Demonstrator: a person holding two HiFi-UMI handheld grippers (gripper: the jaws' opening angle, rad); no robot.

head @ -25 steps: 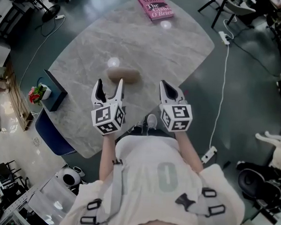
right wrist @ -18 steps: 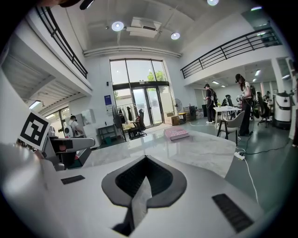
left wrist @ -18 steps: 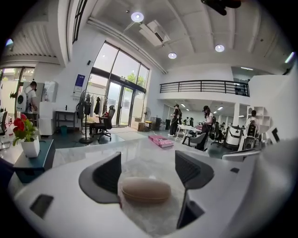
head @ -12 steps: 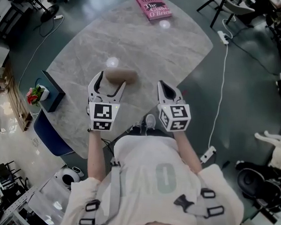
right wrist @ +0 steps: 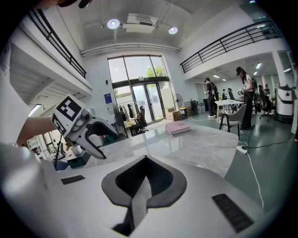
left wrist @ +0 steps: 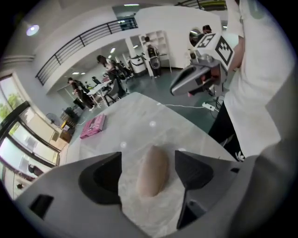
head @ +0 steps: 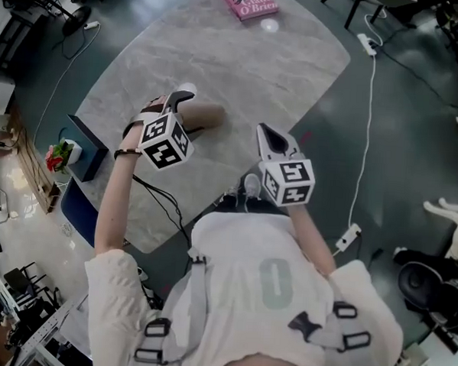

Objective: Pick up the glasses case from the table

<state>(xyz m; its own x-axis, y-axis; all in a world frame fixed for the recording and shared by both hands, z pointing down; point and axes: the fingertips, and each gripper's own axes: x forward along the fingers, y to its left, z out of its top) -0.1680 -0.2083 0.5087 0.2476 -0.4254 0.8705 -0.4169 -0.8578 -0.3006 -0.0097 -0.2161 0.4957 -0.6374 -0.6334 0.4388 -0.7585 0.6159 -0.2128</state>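
Left gripper (left wrist: 149,162): jaws wide, empty, glasses case (left wrist: 152,173) framed between them | step: lower squarely, pads flanking its long sides, then close | right gripper (right wrist: 139,186): closed, idle

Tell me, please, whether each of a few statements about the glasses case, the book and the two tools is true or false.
1. The tan oval glasses case lies on the grey marbled table. True.
2. The left tool is shut on the case. False: its jaws stand apart on either side of the case, with a gap on both sides.
3. The right tool holds the pink book. False: its jaws are together with nothing between them, and the book lies at the table's far end.
4. The book and the case lie well apart. True.
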